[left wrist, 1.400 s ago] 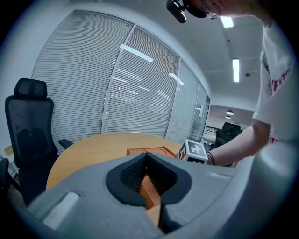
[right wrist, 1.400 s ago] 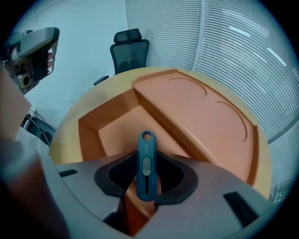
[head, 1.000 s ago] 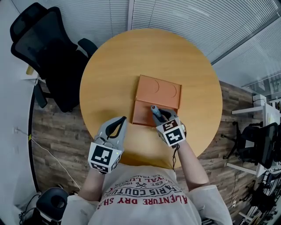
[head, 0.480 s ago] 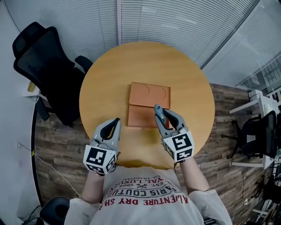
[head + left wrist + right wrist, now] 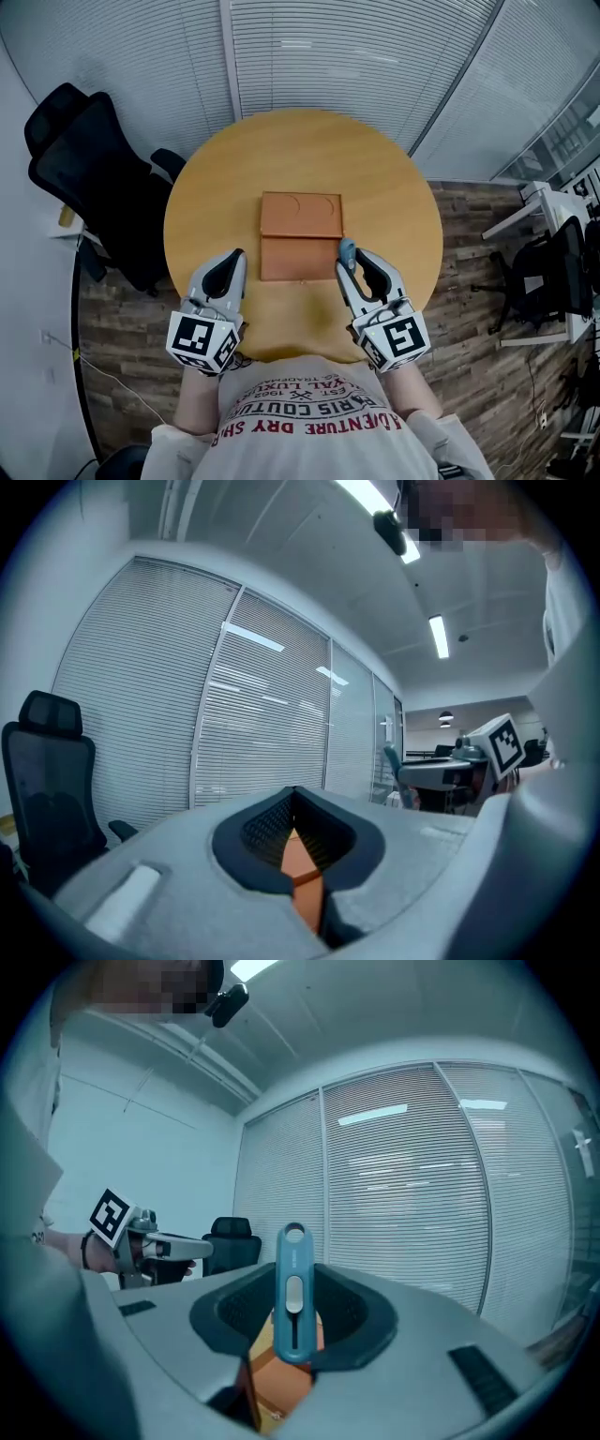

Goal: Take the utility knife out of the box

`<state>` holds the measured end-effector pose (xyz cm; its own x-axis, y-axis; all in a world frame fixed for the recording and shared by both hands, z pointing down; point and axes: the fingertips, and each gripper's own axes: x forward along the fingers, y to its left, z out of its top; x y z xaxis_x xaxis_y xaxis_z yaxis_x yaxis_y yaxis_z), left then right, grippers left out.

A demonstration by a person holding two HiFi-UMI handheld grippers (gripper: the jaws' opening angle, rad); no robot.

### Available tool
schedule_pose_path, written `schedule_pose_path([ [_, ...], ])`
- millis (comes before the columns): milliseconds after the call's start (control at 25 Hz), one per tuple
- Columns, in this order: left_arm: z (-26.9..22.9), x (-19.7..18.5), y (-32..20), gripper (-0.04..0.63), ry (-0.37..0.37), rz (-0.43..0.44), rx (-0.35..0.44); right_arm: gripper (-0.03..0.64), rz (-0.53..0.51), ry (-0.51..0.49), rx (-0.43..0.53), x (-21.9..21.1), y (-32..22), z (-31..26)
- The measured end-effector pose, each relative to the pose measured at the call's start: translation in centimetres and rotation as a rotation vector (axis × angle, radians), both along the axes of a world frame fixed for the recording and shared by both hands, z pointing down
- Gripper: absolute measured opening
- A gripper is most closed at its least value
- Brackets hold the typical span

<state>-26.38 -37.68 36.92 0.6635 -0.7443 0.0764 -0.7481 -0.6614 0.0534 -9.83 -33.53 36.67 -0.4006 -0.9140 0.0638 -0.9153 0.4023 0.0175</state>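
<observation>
Both tongs are sitting higher above the counter point(image 5: 403, 211) than one second ago, and the right tongs point(image 5: 354, 264) are no longer reaching into the box point(image 5: 300, 234). The right tongs are clamping the blue utility knife point(image 5: 293, 1288), which is standing upright between the pads with its slider facing the right gripper view. In the head view the knife is showing just beside the box's right edge. The orange box is lying open on the round counter. The left tongs point(image 5: 234, 255) are pressing tip to tip, gripping nothing, near the box's left front corner.
</observation>
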Motion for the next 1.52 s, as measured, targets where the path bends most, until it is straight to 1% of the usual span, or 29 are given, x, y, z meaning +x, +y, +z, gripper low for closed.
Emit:
schedule_pose_path([
  [200,-0.8,1.0,0.3,-0.005,-0.001,0.017,0.021,0.133,0.006,-0.021,0.01,0.7,0.4,-0.1],
  [320,-0.6,1.1,0.3,-0.005,-0.001,0.016,0.013,0.133,0.013,-0.014,-0.006,0.9,0.3,0.6],
  [480,-0.2,1.0,0.3,-0.006,-0.001,0.012,0.0,0.133,0.02,-0.031,-0.028,1.1,-0.2,1.2],
  [720,-0.2,0.2,-0.1,-0.005,0.002,-0.002,-0.003,0.133,0.001,-0.009,-0.019,0.3,-0.6,0.9],
  [960,0.2,0.1,0.1,-0.005,-0.004,0.012,-0.013,0.133,-0.008,-0.005,-0.026,-0.2,-0.6,1.0],
  [1240,0.7,-0.1,0.1,-0.005,0.0,0.011,-0.024,0.133,0.006,-0.001,-0.042,0.2,-0.7,1.5],
  [1520,2.0,-0.8,0.5,-0.005,-0.016,0.014,-0.063,0.133,0.024,-0.053,-0.088,-0.3,-0.6,2.0],
])
